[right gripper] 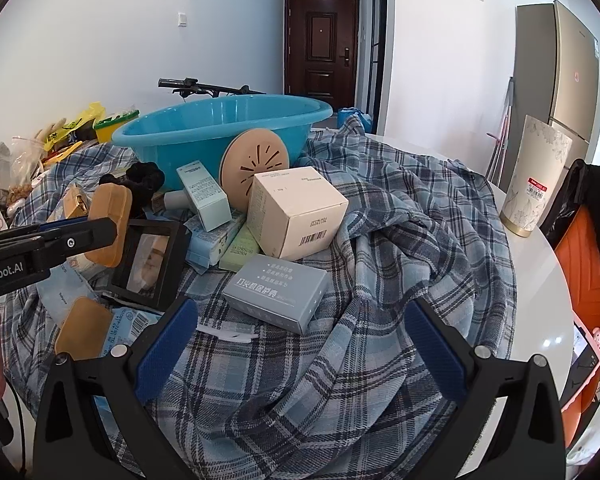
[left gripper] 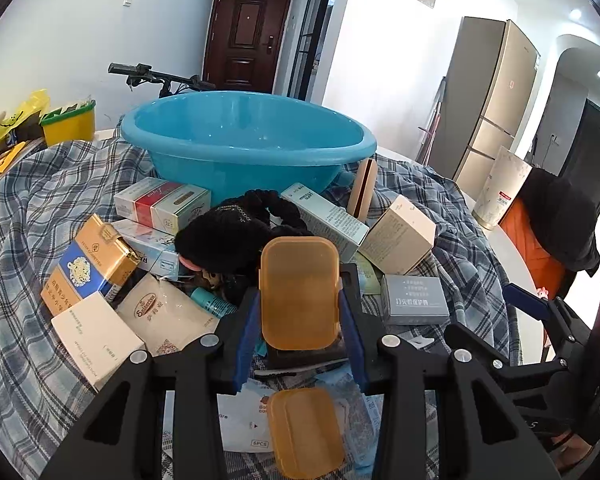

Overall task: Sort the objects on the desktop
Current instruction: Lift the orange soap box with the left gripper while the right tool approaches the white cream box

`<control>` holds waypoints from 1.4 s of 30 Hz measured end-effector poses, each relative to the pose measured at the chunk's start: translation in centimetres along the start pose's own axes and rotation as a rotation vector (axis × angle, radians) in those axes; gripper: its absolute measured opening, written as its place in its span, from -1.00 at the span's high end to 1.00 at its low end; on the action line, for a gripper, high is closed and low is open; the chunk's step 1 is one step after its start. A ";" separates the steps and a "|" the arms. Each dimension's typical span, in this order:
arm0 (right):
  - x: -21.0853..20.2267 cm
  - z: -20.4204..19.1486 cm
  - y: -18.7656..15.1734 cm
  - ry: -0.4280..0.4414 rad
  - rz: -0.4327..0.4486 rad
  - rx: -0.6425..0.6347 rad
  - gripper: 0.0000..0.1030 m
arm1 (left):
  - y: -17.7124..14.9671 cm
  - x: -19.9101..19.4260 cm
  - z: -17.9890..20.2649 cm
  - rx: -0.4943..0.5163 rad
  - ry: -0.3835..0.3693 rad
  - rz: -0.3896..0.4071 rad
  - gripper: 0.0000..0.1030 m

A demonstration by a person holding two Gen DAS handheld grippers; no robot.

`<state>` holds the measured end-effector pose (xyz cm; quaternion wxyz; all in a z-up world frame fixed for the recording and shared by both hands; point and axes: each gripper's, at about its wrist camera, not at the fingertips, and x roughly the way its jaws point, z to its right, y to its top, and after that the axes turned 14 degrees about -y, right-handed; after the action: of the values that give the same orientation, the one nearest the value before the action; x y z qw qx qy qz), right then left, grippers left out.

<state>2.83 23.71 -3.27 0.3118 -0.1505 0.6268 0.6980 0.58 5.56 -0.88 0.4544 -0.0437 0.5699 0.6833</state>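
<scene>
My left gripper (left gripper: 300, 300) is shut on an orange translucent plastic lid (left gripper: 299, 292), its blue pads (left gripper: 247, 332) pressing on the two long sides, a little above the pile. From the right wrist view the same lid (right gripper: 110, 224) hangs over a black picture frame (right gripper: 152, 260). A second orange piece (left gripper: 306, 432) lies flat on the packets below. The blue basin (left gripper: 252, 140) stands behind the pile. My right gripper (right gripper: 300, 344) stands open over the plaid cloth (right gripper: 380, 280), with a grey box (right gripper: 276, 292) just ahead of its fingers.
Several cartons crowd the cloth: a cream cube box (right gripper: 296, 212), a gold and blue pack (left gripper: 92, 264), a teal carton (left gripper: 324, 216), a black scrunchie (left gripper: 228, 236). A round beige disc (right gripper: 256, 164) leans on the basin. A tall paper cup (right gripper: 536, 180) stands near the table's right edge.
</scene>
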 end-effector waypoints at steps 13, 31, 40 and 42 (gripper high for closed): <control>0.1 -0.7 -0.2 0.001 -0.005 -0.014 -1.00 | -1.4 2.1 -1.5 -0.044 0.026 -0.080 0.19; 0.2 -0.4 0.4 -0.013 0.000 -0.020 -1.00 | -0.9 2.0 -2.1 -0.067 0.028 -0.026 0.13; 2.7 0.1 5.2 -0.044 0.040 -0.055 -1.00 | -0.1 -0.4 -1.0 -0.013 0.069 0.050 0.13; 3.9 -0.2 5.7 -0.038 0.021 -0.074 -1.00 | -0.2 -0.4 -1.2 -0.017 0.073 0.050 0.13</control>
<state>-3.70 24.39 -1.20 0.3103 -0.1421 0.5962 0.7267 0.46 4.32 -1.20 0.4157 -0.0582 0.5811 0.6973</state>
